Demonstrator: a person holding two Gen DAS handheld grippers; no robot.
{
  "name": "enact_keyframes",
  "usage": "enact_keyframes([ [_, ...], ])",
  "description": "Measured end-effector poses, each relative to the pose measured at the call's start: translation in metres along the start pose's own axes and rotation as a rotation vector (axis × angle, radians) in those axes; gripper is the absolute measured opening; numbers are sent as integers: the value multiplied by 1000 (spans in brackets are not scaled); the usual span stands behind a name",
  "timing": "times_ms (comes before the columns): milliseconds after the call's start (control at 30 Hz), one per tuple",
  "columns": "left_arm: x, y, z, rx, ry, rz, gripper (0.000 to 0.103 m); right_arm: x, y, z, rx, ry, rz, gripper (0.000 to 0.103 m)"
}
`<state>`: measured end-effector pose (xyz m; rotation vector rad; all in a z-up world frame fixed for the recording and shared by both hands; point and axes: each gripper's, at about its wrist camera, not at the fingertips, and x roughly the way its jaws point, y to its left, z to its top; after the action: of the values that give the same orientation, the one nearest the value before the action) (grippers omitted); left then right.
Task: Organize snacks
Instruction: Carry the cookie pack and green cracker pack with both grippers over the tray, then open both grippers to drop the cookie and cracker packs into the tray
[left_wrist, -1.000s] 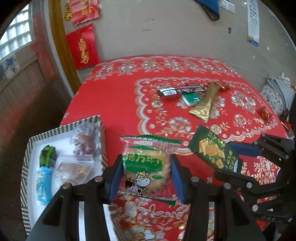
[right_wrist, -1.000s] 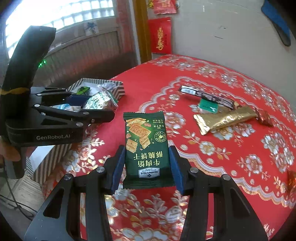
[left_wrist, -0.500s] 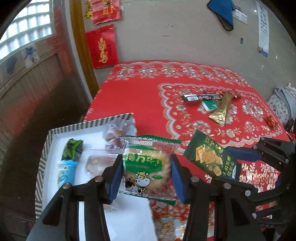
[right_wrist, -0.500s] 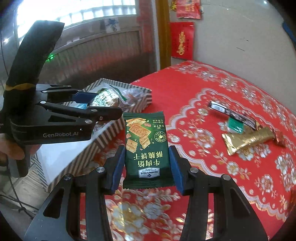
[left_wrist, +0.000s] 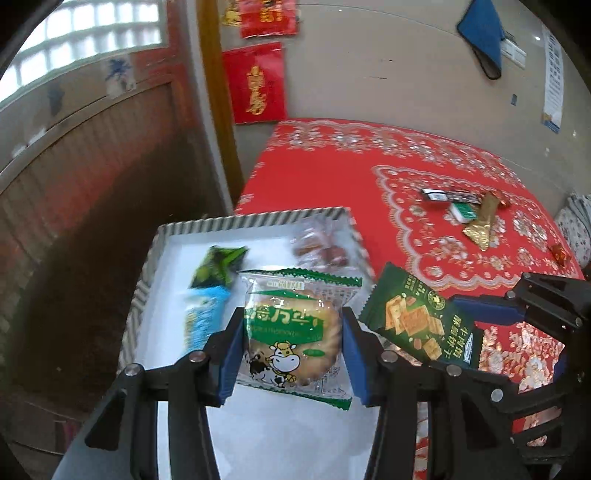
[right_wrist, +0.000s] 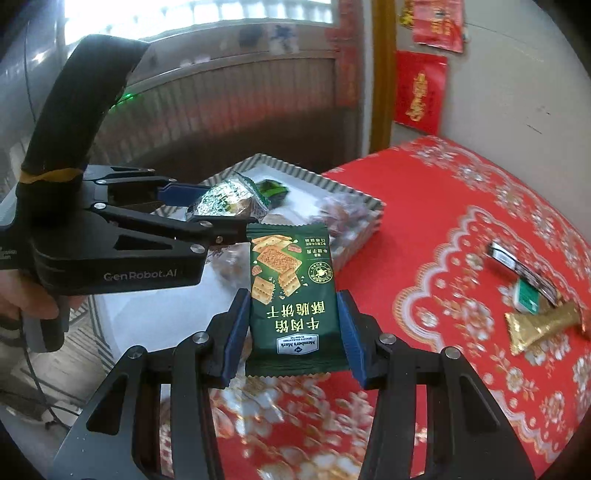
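Note:
My left gripper (left_wrist: 291, 343) is shut on a clear cookie packet with a cow picture (left_wrist: 291, 332), held above the white inside of the striped tray (left_wrist: 258, 219). My right gripper (right_wrist: 293, 325) is shut on a dark green cracker packet (right_wrist: 291, 288), held over the tray's right edge; this packet also shows in the left wrist view (left_wrist: 417, 321). The tray (right_wrist: 354, 192) holds a green candy (left_wrist: 218, 264), a blue packet (left_wrist: 203, 317) and clear bags of brown snacks (left_wrist: 321, 247). The left gripper with its packet (right_wrist: 225, 199) shows in the right wrist view.
The table has a red flowered cloth (left_wrist: 332, 177). On it at the far right lie a gold packet (left_wrist: 484, 221), a small green-white packet (left_wrist: 461, 212), a black bar (left_wrist: 450, 194) and a red candy (left_wrist: 559, 253). The tray sits at the table's left edge, floor beyond.
Both grippers have moved left with their packets, from over the red cloth to over the tray. Both grips are unchanged.

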<state>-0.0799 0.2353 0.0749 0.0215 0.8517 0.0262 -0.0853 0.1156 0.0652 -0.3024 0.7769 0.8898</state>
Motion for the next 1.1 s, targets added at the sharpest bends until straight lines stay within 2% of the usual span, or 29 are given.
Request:
enact_keyframes([
  [233,-5,32,-14,-34,11,40,51,18,21,8,-42,29,37,47],
  [633,7,68,-52,-97,81,85,51,56,68,4,-104,123,85,46],
  [800,15,69,-62,-104,104,95,51,68,71,-5,-92,161,99,47],
  [1100,27,75,-69,-145,135,122,54,62,68,-10,-71,148,100,48],
])
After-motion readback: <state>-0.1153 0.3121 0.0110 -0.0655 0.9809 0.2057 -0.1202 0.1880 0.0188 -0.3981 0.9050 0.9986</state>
